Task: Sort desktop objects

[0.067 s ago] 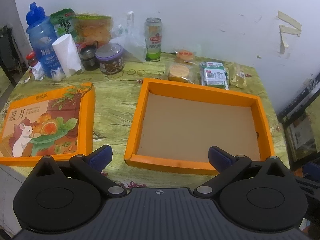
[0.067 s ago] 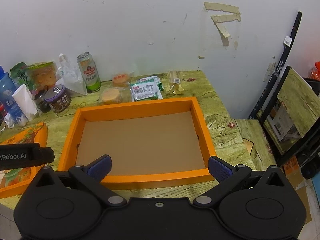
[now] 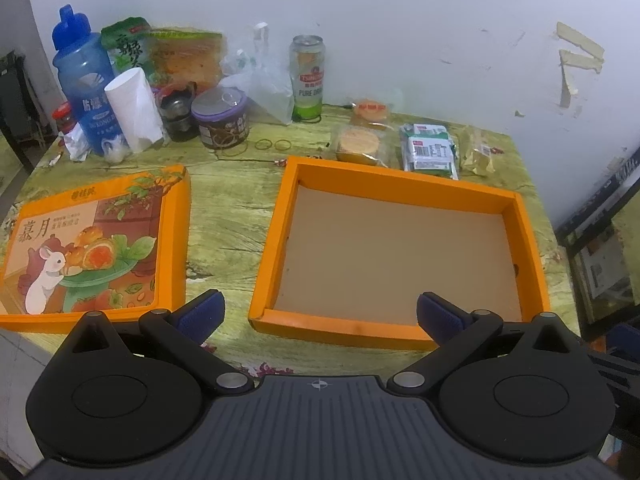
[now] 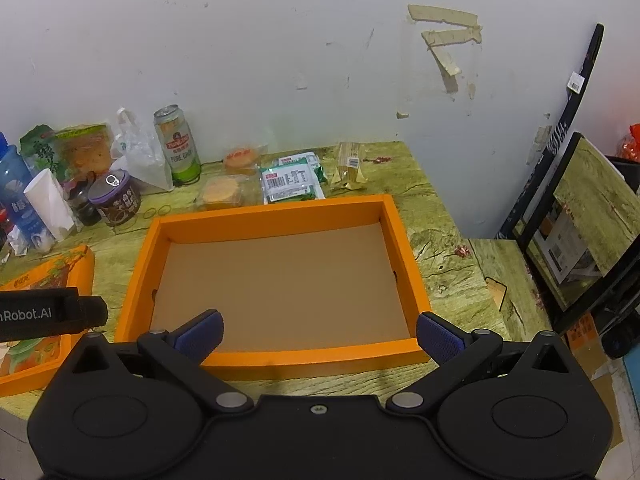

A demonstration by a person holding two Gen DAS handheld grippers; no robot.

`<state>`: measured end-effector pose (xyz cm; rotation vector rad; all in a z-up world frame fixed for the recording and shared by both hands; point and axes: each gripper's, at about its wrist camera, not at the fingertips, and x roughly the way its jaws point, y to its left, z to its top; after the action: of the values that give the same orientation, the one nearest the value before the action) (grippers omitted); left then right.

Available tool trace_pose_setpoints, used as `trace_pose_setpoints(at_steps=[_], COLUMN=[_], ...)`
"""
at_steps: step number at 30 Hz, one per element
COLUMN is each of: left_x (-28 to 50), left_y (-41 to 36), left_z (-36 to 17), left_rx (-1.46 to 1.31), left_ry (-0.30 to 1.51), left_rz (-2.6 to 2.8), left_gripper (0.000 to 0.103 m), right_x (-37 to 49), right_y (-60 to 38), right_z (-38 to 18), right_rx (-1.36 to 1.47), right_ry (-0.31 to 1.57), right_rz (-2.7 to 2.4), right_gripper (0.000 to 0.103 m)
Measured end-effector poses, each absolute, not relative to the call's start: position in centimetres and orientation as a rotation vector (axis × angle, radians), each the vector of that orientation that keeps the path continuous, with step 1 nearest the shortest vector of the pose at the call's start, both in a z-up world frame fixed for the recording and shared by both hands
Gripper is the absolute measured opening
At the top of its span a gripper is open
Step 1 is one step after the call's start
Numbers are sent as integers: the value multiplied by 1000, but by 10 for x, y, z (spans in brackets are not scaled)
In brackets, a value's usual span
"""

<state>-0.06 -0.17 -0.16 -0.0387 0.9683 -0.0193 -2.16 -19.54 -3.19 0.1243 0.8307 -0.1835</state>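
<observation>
An empty orange box (image 3: 276,240) (image 4: 404,248) with a brown floor lies in the middle of the table. Its illustrated orange lid (image 3: 92,236) (image 4: 52,272) rests flat to the left. Behind the box sit two wrapped mooncakes (image 3: 358,144) (image 4: 222,194), a green packet (image 3: 430,152) (image 4: 292,180) and a small clear pack of sticks (image 3: 476,152) (image 4: 349,166). My left gripper (image 3: 318,312) hovers open over the box's near wall, holding nothing. My right gripper (image 4: 318,334) is open too, above the same near wall, nothing between its fingers.
At the back left stand a blue bottle (image 3: 82,80), snack bags (image 3: 184,60), a white paper roll (image 3: 136,110), a purple-lidded tub (image 3: 220,118), a plastic bag (image 3: 264,88) and a green can (image 3: 307,78) (image 4: 178,146). Rubber bands (image 3: 274,144) lie nearby. Folded furniture (image 4: 580,220) stands right of the table.
</observation>
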Motion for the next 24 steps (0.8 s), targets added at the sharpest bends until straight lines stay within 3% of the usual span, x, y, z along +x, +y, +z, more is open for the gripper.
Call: trace_pose_setpoints(at_steps=[24], left_x=[4], left_y=[5], left_z=[-8], left_rx=[-1], left_ry=[988], left_rz=[-16], left_gripper=[103], right_x=[-14], right_y=[-197], right_z=[-38], right_rx=[129], right_ry=[850], right_rz=[-182], right_gripper=[102])
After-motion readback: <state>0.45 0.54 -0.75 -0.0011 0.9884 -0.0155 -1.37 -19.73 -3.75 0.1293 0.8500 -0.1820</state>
